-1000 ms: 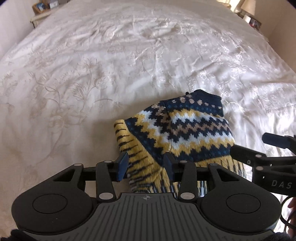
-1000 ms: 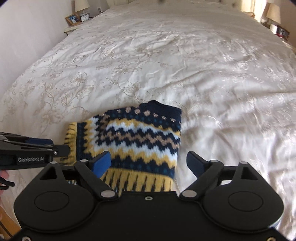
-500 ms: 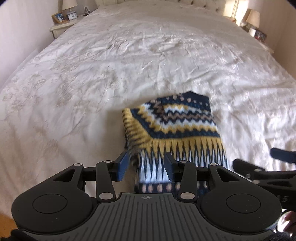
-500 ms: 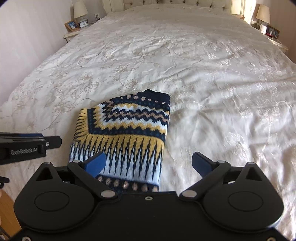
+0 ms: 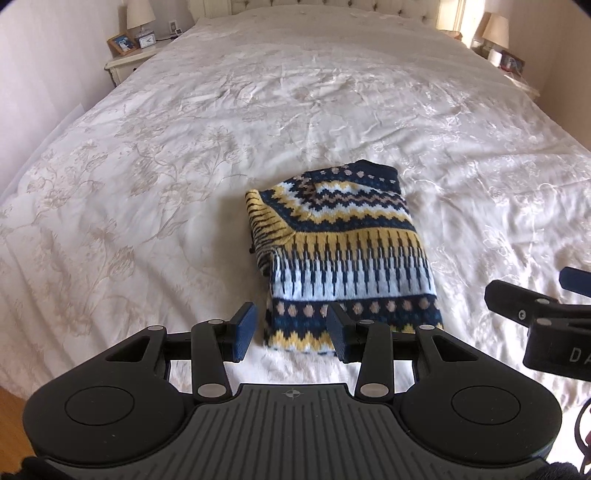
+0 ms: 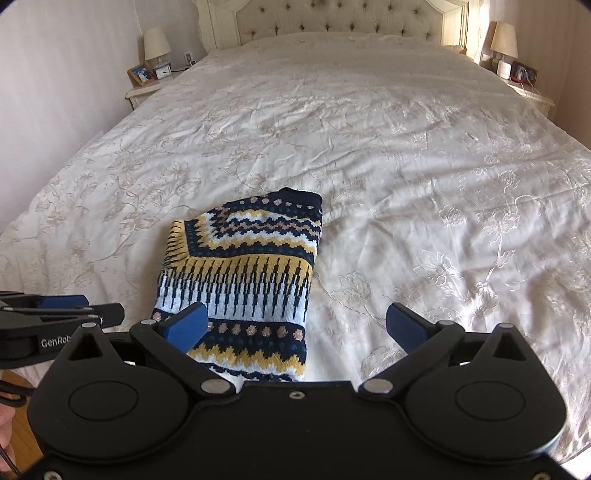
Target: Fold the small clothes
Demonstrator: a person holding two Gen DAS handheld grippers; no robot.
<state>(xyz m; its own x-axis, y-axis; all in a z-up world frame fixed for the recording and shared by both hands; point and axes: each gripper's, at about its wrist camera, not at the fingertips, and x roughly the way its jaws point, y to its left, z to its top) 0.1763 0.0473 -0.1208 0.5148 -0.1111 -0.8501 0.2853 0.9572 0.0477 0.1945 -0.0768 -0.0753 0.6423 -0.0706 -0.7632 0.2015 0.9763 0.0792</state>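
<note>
Since the patterned sweater (image 5: pixel 343 254) lies folded into a compact rectangle on the white bedspread (image 5: pixel 184 166) near the foot of the bed, the folding step is judged complete. The left gripper (image 5: pixel 291 334) is held partly apart and empty, the right gripper (image 6: pixel 295 325) spread wide and empty. Another garment, or a final tidy, would be called for next.

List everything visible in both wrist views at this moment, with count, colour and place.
sweater: one, navy, yellow and white knit, folded, lying on the near part of the bed.
bedspread: one, cream with floral embroidery, covering the bed.
headboard: one, cream, tufted, far end.
lamps: two, pale shades, one on each nightstand.
picture frame: one, wooden, on the far-left nightstand beside a small clock.
left gripper: black, blue fingers, part open, holding nothing.
right gripper: black, blue fingers, wide open, holding nothing.
</note>
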